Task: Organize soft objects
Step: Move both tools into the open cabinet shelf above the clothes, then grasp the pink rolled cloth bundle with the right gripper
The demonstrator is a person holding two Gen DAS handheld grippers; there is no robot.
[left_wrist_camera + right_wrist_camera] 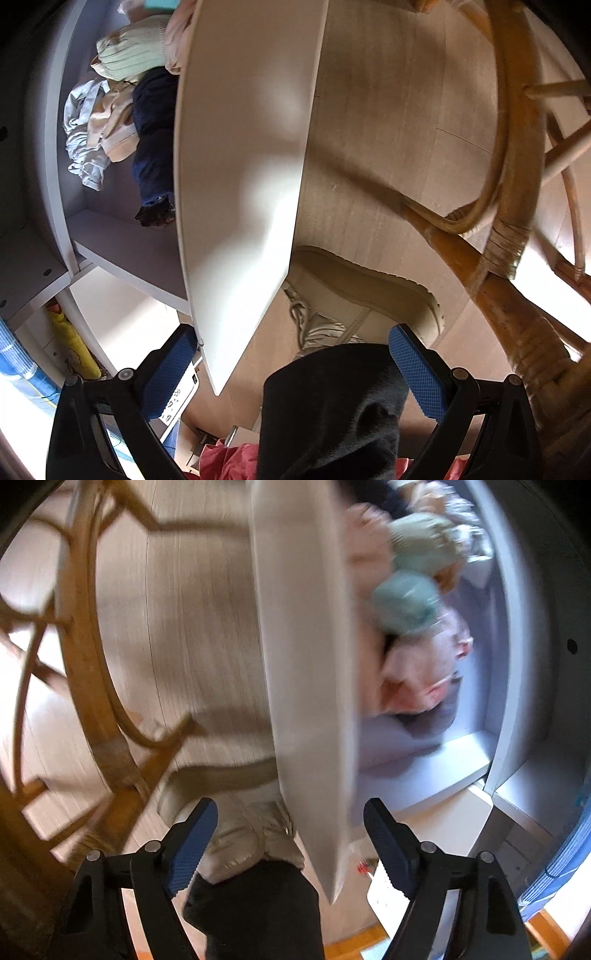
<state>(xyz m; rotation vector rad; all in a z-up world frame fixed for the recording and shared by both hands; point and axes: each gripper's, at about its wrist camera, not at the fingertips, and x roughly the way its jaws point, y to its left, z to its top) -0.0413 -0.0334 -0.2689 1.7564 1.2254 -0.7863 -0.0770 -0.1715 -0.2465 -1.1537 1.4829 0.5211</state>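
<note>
Both tongs hang over the floor [388,110], pointing steeply down. The left tongs [291,373] gape wide with nothing gripped. The right tongs [291,845] stand open too, empty; a white door [306,664] edge and a shoe [236,834] lie beyond them. The clothes [122,96] sit heaped on the shelf [122,243] behind that door, on the left in the left view; in the blurred right view they seem piled at far right. A rattan chair [509,184] stands near.
</note>
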